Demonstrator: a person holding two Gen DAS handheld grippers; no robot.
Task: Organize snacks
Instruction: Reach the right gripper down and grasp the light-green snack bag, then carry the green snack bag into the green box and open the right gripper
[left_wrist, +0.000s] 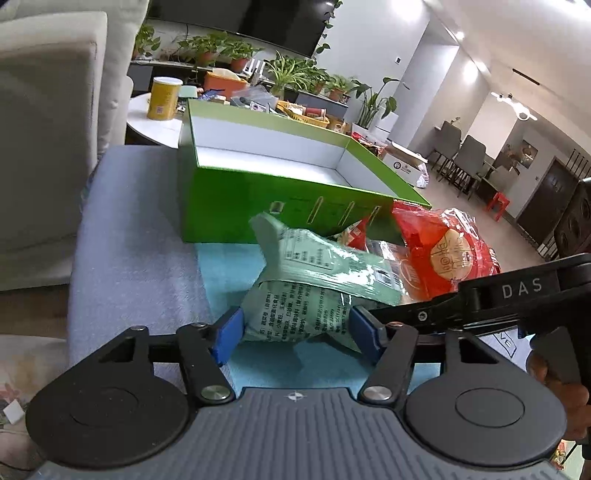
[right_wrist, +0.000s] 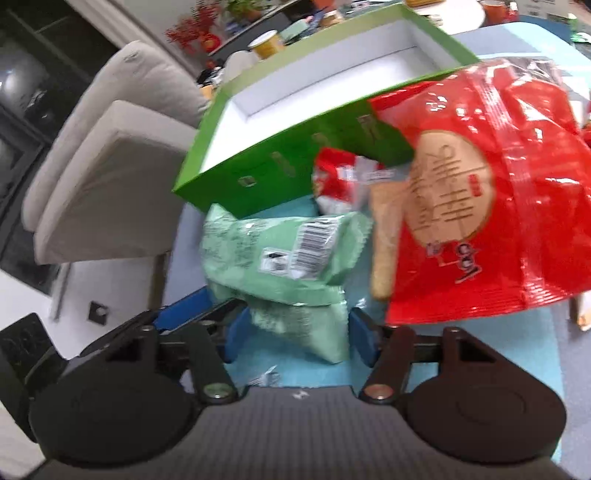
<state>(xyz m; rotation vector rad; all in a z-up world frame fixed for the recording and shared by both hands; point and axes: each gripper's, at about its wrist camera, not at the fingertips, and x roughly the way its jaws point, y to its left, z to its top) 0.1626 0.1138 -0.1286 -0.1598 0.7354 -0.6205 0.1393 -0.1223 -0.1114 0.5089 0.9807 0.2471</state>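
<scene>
Green snack bag (left_wrist: 310, 291) lies on bench (left_wrist: 140, 251), just before green box (left_wrist: 266, 173), red bag (left_wrist: 447, 254) beside. Left hand-held gripper (left_wrist: 295, 332) and right hand-held gripper (right_wrist: 293, 332) both apart, straddling its near end — not clamped. Likely light, crinkly, slippery; pinch crimped seam.

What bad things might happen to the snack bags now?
The green snack bag sits between the left gripper fingers, puffy and slippery-looking, so a hard squeeze might crush the snacks or let it slip. The red bag leans against the green box, which looks tilted, and pulling the green bag out could topple either.
</scene>
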